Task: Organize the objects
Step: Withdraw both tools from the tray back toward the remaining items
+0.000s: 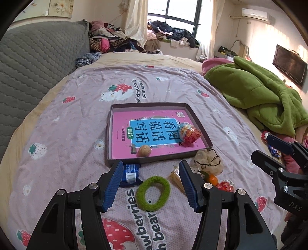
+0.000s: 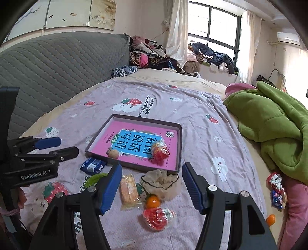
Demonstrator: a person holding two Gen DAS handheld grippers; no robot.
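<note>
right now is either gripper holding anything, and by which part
Nothing is held. The left gripper and the right gripper both stand open above the bedspread, with no pad touching anything.

A bed (image 1: pixel 80 119) with a lilac strawberry-print sheet fills the room. At its left stands a grey quilted headboard (image 1: pixel 38 57). Beyond the bed's far end, a dark-framed window (image 2: pixel 215 25) lets in bright daylight between pale curtains (image 2: pixel 176 30), with heaped clothes (image 1: pixel 111 38) along the sill and corner. Right of the bed, a green quilt (image 1: pixel 259 96) lies bunched; on the cream wall behind it hang a television (image 1: pixel 289 65) and an air conditioner (image 1: pixel 254 14).
</note>
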